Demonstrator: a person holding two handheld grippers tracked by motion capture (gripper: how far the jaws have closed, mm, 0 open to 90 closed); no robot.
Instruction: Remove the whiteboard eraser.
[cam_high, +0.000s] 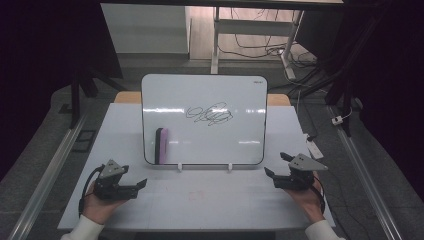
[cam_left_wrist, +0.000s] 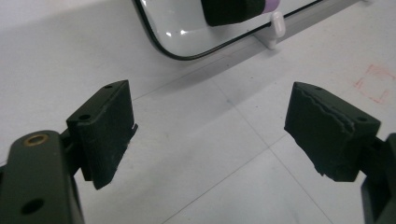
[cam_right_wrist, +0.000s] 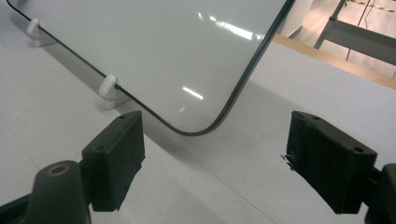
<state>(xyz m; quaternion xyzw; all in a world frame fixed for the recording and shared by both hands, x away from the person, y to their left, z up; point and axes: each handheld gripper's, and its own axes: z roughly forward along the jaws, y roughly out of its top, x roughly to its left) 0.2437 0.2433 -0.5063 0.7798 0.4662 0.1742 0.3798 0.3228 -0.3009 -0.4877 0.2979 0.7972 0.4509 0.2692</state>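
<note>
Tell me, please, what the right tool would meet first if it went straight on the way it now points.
Probably the whiteboard: the right tool, open, points at its lower corner, with bare table between. Depth is hard to judge, so it might slip past the corner.

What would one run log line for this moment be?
left gripper: open, empty | right gripper: open, empty | eraser: on whiteboard | scribble: unerased

The left hand-held gripper (cam_high: 141, 184) sits low at the near left and the right hand-held gripper (cam_high: 276, 166) at the near right, each gripped from below by a hand, jaws spread wide, tips angled inward.
</note>
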